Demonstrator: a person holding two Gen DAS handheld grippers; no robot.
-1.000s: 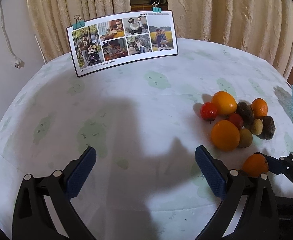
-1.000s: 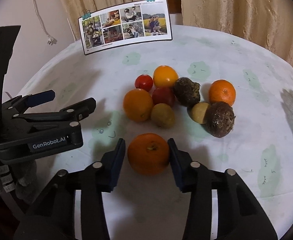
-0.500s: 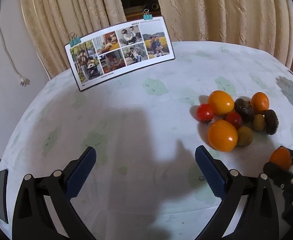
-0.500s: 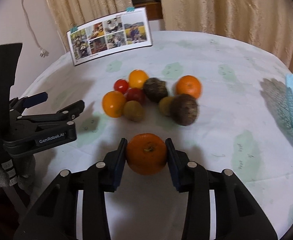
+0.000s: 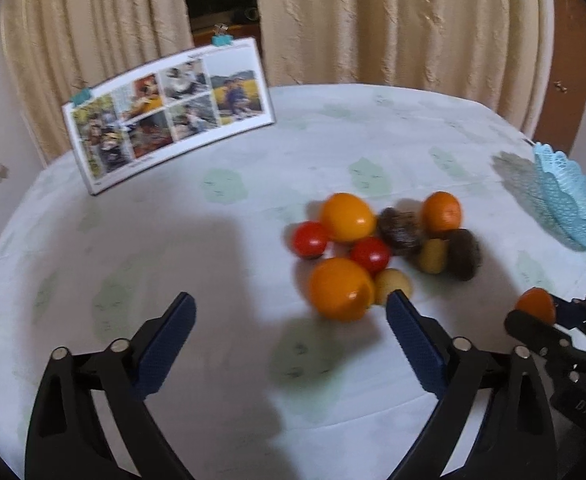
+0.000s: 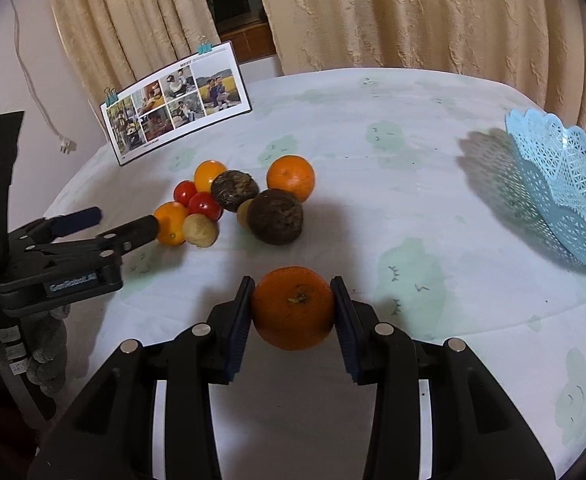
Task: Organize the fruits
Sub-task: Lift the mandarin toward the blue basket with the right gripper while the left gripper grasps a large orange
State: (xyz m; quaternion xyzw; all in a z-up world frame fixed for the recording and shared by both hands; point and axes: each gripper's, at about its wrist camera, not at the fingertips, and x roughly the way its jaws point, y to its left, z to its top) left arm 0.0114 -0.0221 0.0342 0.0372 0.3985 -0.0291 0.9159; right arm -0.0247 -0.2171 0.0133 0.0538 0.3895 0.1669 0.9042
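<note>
My right gripper (image 6: 292, 309) is shut on an orange (image 6: 293, 307) and holds it above the tablecloth; the held orange also shows at the right edge of the left wrist view (image 5: 534, 305). A pile of fruit (image 6: 233, 200) lies on the table: oranges, two red tomatoes, brown and yellowish round fruits. In the left wrist view the pile (image 5: 377, 248) lies just ahead and right of my left gripper (image 5: 289, 328), which is open and empty. A light blue lace basket (image 6: 565, 184) stands at the right, also in the left wrist view (image 5: 569, 204).
A photo card (image 5: 169, 112) held by clips stands at the back left of the round table with its pale patterned cloth (image 6: 393, 152). Beige curtains hang behind. A plug on a cord (image 6: 67, 146) hangs at the left wall.
My right gripper has closed on the orange, lifted it and swung right, bringing the blue basket into view. My left gripper has shifted right, toward the fruit pile.
</note>
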